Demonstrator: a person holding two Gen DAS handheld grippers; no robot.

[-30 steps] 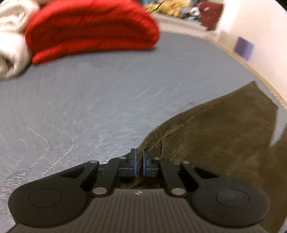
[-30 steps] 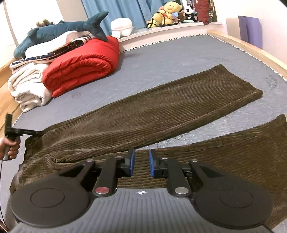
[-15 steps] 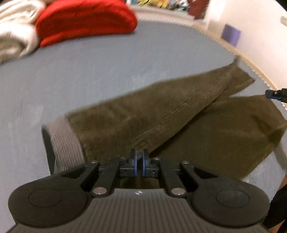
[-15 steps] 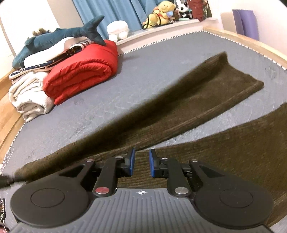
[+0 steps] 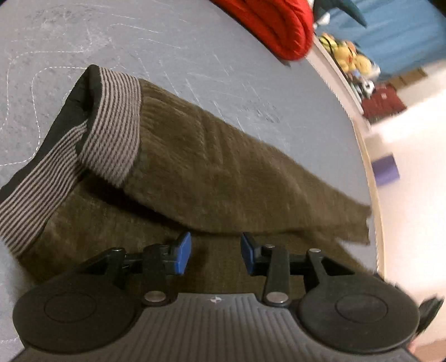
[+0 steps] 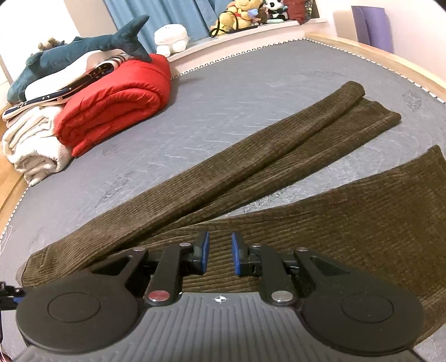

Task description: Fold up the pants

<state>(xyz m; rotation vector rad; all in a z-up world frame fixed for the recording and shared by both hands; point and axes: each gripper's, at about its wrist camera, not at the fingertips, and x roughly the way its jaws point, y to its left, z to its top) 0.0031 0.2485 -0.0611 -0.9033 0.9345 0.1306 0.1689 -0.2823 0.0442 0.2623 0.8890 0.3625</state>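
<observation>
Brown corduroy pants (image 5: 223,172) lie on the grey mattress (image 5: 195,55). Their striped waistband (image 5: 111,125) is turned over, so the dark inside shows. My left gripper (image 5: 216,252) hovers just above the lower layer of cloth. Its jaws are opening, with nothing between the blue pads. In the right wrist view the far leg (image 6: 251,156) is doubled over lengthwise and the near leg (image 6: 348,217) lies flat. My right gripper (image 6: 220,254) hangs over the near leg where the two legs meet, open by a narrow gap and holding nothing.
A rolled red duvet (image 6: 111,103), a white blanket (image 6: 30,144) and a shark plush (image 6: 75,50) are piled at the far left of the bed. Plush toys (image 6: 245,14) sit on the back ledge. The wooden bed edge (image 6: 390,64) runs along the right.
My left gripper, shut on the pants' edge, swept it across over the other half, rolled, and let go; its jaws now stand apart. The far leg is now doubled. The right gripper stayed put.
</observation>
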